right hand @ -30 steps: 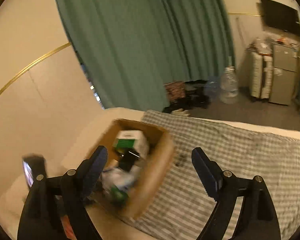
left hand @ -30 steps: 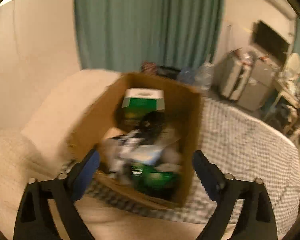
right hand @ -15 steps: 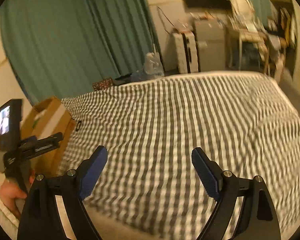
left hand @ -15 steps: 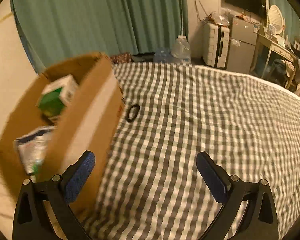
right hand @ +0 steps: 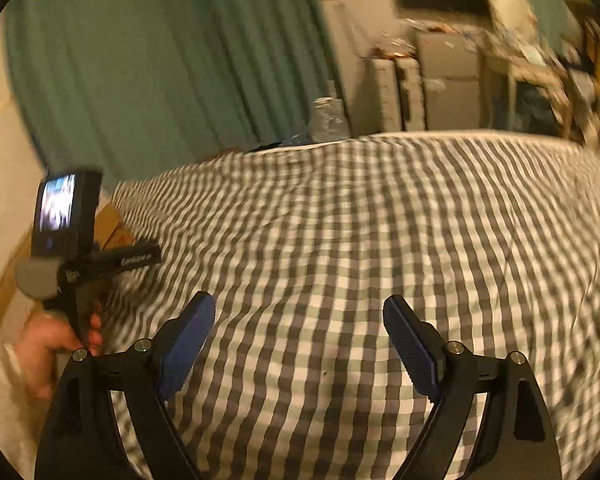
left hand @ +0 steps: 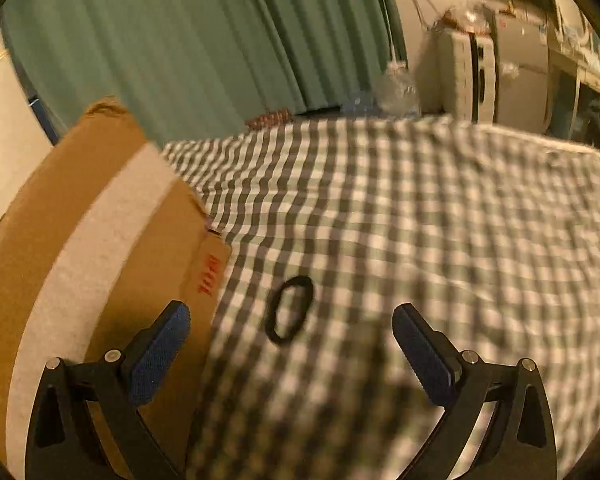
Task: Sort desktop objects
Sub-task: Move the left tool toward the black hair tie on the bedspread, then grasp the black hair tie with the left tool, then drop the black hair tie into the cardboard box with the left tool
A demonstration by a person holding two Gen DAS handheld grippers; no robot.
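A black hair tie (left hand: pixel 290 309) lies flat on the checked bedcover (left hand: pixel 420 220), a closed loop slightly pinched at its lower end. It sits just beside the lower corner of the cardboard box (left hand: pixel 100 240), apart from the box wall, and between the two fingertips of the left gripper (left hand: pixel 290 344) as the left wrist view frames it, a little ahead of them. The left gripper's fingers are spread wide and grip nothing; both blue pads (left hand: pixel 158 356) are bare. Whether the fingertips touch the cover cannot be told.

The box stands to the left of the loop, its side carrying a pale tape band (left hand: pixel 96 264) and red print (left hand: pixel 209 276) near the corner. Its contents are hidden from this angle.

In the right wrist view, the right gripper (right hand: pixel 298 336) hangs over bare checked cover, fingers likewise spread wide and holding nothing. At that view's left edge a hand (right hand: pixel 48 344) grips the handle of the other device, whose small lit screen (right hand: pixel 58 202) faces the camera.

Behind the bed hang green curtains (left hand: pixel 200 40); a water jug (right hand: pixel 328 120) and pale cabinets (right hand: pixel 440 88) stand beyond, blurred.
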